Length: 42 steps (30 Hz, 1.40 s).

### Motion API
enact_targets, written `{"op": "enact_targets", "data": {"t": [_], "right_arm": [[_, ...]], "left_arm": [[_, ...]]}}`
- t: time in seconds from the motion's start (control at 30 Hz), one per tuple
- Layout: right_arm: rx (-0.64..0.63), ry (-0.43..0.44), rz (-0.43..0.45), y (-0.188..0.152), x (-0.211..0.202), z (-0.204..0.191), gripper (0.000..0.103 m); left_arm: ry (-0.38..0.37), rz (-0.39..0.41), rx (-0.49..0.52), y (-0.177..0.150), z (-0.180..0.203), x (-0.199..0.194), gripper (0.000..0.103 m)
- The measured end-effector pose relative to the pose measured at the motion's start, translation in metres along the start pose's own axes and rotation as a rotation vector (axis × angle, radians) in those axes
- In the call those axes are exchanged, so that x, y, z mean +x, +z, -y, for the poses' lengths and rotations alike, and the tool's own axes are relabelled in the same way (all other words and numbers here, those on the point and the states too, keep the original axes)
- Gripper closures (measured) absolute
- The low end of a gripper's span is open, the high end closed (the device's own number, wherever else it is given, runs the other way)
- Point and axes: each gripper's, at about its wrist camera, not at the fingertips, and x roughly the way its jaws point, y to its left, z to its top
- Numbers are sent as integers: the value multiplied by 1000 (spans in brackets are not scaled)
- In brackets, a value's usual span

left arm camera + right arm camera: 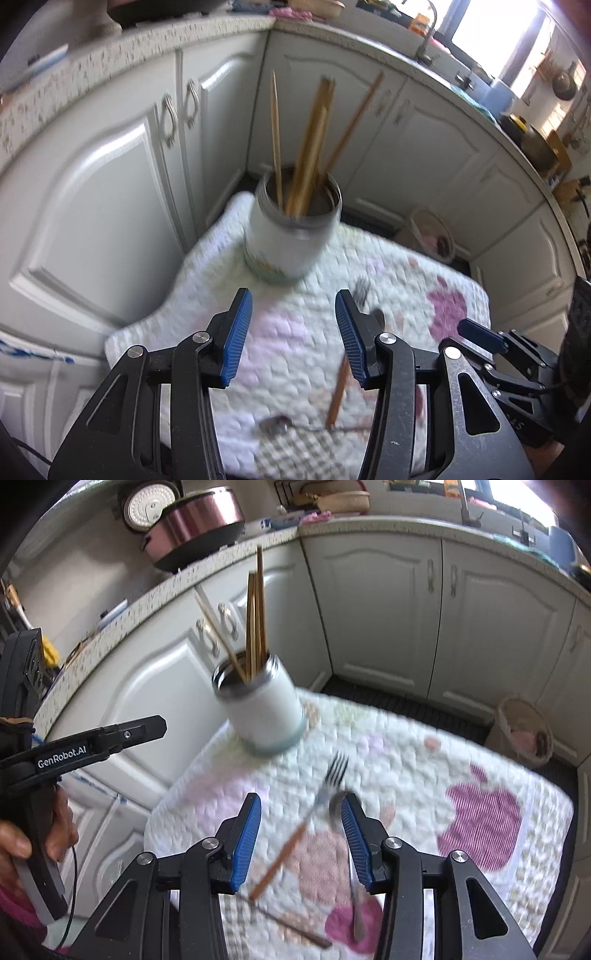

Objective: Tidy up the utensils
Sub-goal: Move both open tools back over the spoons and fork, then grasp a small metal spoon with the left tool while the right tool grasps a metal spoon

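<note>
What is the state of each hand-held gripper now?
Left hand-held gripper: open, holding nothing.
Right hand-held gripper: open, holding nothing; fork lies between its fingers.

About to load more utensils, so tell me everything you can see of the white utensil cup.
The white cup is a cylinder with a metallic rim, dark inside, and a pale green-blue band at its base, with a faint print low on its side in the left view. It stands upright on the quilted cloth near its far corner, holding several wooden chopsticks. No gripper touches it.
</note>
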Motion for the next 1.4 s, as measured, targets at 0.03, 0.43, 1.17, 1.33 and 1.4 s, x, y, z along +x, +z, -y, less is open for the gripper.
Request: {"op": "enact_targets", "data": {"t": [0.03, 0.43, 1.17, 1.33, 1.4], "right_arm": [[-2, 3, -21, -10, 2, 2, 60], [7, 21, -121, -67, 16, 18, 60], [50, 33, -132, -58, 36, 31, 60], [61, 31, -134, -58, 37, 33, 60], [65, 35, -134, -57, 38, 34, 60]], "left_arm": [[-11, -22, 1, -8, -1, 2, 55], [-14, -286, -61, -103, -34, 44, 55], [19, -351, 30, -107, -21, 99, 91], [13, -353, 58, -86, -15, 115, 95], [-16, -331, 71, -74, -11, 115, 96]]}}
